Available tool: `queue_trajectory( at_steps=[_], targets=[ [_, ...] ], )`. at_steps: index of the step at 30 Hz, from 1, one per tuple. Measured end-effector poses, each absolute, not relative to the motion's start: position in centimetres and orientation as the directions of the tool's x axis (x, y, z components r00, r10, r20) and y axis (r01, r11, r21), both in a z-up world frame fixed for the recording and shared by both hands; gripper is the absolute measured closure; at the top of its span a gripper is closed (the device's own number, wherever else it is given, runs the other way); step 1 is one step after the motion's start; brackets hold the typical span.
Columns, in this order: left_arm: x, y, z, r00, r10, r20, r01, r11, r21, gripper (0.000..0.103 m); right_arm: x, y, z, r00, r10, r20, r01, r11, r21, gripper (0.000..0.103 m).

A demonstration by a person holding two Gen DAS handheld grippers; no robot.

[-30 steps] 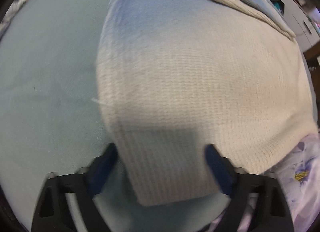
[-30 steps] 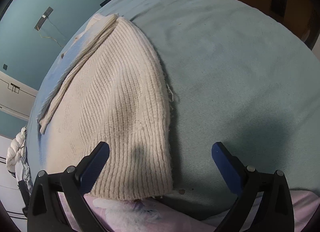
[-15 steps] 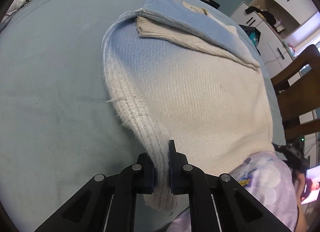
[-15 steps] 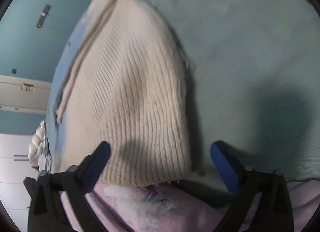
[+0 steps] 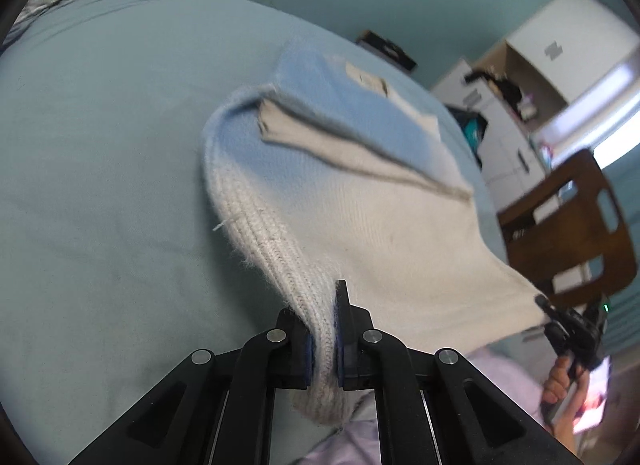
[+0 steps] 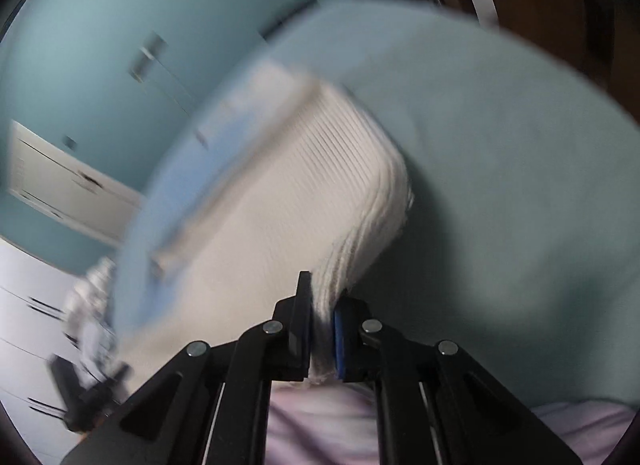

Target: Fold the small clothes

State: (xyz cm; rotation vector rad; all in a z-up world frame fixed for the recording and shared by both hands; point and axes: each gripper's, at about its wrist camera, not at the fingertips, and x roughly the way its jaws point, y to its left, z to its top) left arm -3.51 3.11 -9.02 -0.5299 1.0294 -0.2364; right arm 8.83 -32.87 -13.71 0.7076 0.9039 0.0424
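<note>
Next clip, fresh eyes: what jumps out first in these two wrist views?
The cream knit garment with a pale blue far end fills both views, spread on the teal bed cover. Each near corner is pinched: the left gripper is shut on the ribbed hem at the bottom of its view, the right gripper likewise on the opposite corner. A brown wooden chair stands at the right.

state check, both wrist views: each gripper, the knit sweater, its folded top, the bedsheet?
left gripper: shut on the sweater's near left corner.
right gripper: shut on the near right corner.
sweater: cream and blue knit, near hem raised off the bed, far part lying flat.
folded top flap: turned down over the body.
bedsheet: teal, spread under the sweater.
</note>
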Motion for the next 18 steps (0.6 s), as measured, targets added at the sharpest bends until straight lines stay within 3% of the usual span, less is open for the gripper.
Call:
queue_trajectory(
  at_steps=[10,18],
  targets=[
    [-7.3,4.1,4.1,0.686,-0.346,-0.640,0.033,0.894,-0.447,0.097,4.9,-31.3,0.1,0.849,0.378,-0.371,0.001,0.699,0.715,0.099],
    [-14.6,5.7,12.0,0.724,-0.410,-0.555,0.134,0.873,-0.469,0.097,-1.1,-30.0,6.3,0.868,0.411,-0.278,-0.121,0.719,0.684,0.100]
  ],
)
